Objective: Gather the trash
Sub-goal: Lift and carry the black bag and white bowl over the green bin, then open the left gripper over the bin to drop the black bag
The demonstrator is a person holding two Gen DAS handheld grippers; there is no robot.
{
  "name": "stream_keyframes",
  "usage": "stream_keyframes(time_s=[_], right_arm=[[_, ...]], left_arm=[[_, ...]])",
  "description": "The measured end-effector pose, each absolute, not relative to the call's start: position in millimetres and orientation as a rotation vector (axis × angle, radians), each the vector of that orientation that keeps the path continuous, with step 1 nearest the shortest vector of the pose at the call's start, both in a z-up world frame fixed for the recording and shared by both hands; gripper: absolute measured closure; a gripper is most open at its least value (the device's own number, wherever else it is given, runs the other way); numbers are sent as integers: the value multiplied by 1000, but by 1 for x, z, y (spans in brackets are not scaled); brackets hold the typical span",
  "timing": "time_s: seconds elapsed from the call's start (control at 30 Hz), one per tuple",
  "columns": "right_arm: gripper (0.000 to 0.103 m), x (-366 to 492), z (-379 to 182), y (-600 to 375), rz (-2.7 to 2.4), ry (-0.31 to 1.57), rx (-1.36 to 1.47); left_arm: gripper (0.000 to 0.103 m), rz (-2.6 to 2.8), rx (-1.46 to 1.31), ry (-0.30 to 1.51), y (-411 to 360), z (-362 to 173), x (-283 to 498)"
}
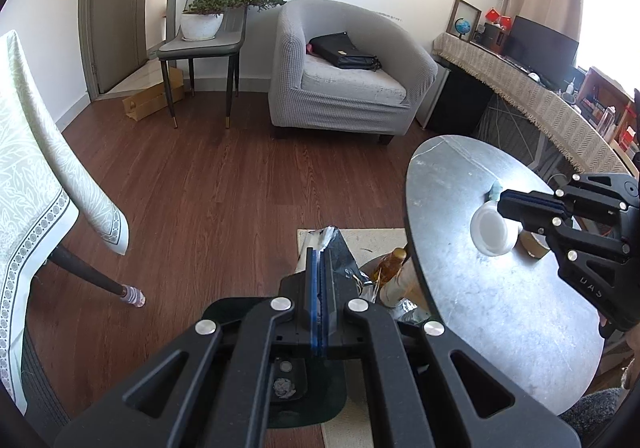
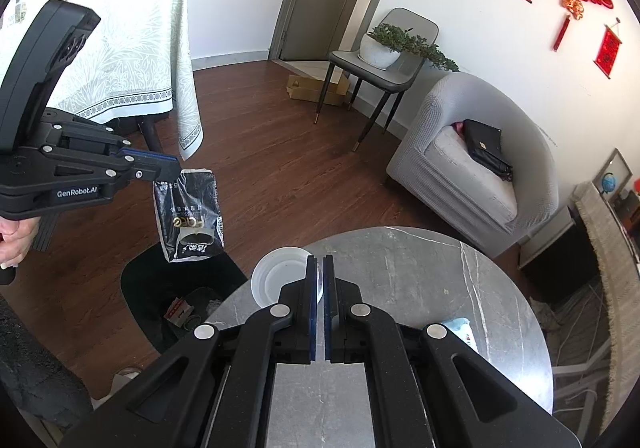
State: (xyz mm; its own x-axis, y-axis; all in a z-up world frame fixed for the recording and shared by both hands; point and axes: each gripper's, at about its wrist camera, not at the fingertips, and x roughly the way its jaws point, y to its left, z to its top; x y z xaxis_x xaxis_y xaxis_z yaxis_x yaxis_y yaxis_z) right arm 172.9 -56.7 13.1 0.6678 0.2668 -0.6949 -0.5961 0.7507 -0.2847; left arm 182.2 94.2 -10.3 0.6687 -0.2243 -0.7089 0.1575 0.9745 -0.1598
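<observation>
Fingers of left gripper (image 2: 170, 168) pinched on black snack bag (image 2: 190, 216) hanging over black bin (image 2: 160, 288) on floor, right gripper (image 2: 320, 260) fingers clamped on white cup (image 2: 276, 276) rim (above round marble counter (image 2: 440, 288)), tissue (image 1: 495, 190) beside it.

A black foil bag (image 2: 188, 216) with white and gold print hangs upright from its torn, crumpled top, pinched in a gripper's closed fingers above the bin (image 2: 138, 280), a black-lined container on the wooden floor beside the round marble table (image 2: 420, 280). The bin already holds a small red-and-white packet (image 2: 176, 311) and a brown bottle (image 1: 390, 268). A white plastic lid (image 2: 280, 280), round and shallow, is clamped by its rim and held over the table's edge. A small pale green wad (image 1: 495, 190) lies on the tabletop.
</observation>
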Motion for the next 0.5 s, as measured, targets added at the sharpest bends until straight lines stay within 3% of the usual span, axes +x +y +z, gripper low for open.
stream_keyframes(time_s=[0.5], right_arm=[[101,176,-7,6,590,767,-510]], left_arm=[[101,-137,-7,1048,137,-94,183]])
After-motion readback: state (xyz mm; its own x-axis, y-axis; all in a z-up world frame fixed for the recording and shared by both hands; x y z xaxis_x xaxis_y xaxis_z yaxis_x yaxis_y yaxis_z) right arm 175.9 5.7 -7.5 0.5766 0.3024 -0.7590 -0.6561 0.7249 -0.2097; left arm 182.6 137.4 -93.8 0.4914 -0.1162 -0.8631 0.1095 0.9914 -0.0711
